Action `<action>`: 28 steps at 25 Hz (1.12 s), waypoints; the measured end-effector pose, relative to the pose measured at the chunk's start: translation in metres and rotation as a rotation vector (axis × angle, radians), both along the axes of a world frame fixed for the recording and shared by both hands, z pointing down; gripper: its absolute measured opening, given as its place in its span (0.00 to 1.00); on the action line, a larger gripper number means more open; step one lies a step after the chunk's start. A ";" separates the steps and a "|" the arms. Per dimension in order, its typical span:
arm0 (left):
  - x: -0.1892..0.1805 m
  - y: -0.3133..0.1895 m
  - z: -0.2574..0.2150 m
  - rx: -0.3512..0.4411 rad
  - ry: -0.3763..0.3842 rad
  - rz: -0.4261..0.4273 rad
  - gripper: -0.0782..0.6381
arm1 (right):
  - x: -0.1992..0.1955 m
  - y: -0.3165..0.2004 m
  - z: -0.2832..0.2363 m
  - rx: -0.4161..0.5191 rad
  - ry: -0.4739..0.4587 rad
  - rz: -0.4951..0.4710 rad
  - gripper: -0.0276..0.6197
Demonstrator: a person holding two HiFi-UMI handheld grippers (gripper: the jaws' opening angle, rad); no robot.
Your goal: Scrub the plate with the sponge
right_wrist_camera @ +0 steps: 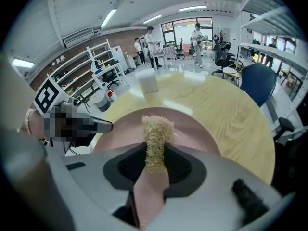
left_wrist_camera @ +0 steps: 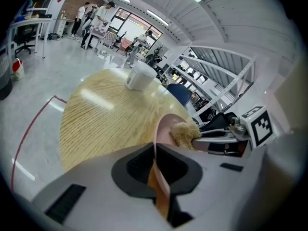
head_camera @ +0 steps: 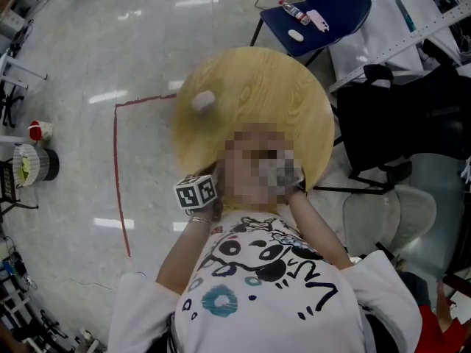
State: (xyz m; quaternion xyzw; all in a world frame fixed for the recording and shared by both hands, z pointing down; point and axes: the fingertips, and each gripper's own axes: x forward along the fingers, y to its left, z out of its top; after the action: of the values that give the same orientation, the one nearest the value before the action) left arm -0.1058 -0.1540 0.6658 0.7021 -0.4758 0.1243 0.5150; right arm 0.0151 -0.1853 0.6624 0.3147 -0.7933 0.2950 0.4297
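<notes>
In the left gripper view a pink plate (left_wrist_camera: pixel 166 129) stands on edge, and my left gripper (left_wrist_camera: pixel 156 177) is shut on its rim. My right gripper (right_wrist_camera: pixel 154 165) is shut on a tan, fibrous sponge (right_wrist_camera: pixel 156 131). The sponge rests against the face of the plate (right_wrist_camera: pixel 192 129). From the left side the sponge (left_wrist_camera: pixel 185 134) shows pressed on the plate's inner face, with the right gripper (left_wrist_camera: pixel 226 134) behind it. In the head view the left gripper's marker cube (head_camera: pixel 196 193) and the right gripper (head_camera: pixel 283 173) are held over the near edge of the round wooden table (head_camera: pixel 280 94); the plate is hidden there.
A white cup (head_camera: pixel 203 101) stands on the table's far left part. A blue chair (head_camera: pixel 324 9) with small items on its seat is beyond the table. Black chairs stand at the right. A red tape line (head_camera: pixel 115 168) marks the floor at left. People stand far off.
</notes>
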 end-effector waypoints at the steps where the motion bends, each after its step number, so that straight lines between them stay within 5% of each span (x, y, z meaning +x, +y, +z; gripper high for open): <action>1: 0.000 0.000 0.000 0.002 0.005 -0.001 0.15 | 0.003 -0.001 0.000 0.010 0.012 0.002 0.22; 7: 0.001 0.002 -0.004 0.017 -0.027 0.054 0.15 | 0.018 -0.004 -0.011 0.075 0.036 0.020 0.22; 14: -0.010 0.001 -0.038 0.129 -0.111 0.123 0.15 | 0.029 -0.004 -0.053 0.162 -0.076 0.055 0.22; 28: 0.003 -0.044 -0.184 0.544 -0.101 0.247 0.13 | 0.011 -0.029 -0.213 0.539 -0.375 -0.030 0.22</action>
State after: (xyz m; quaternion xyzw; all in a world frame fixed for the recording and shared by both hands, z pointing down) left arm -0.1027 -0.1980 0.4816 0.8597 -0.4278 0.0888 0.2647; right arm 0.0264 -0.2141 0.4491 0.3456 -0.9127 0.1207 0.1816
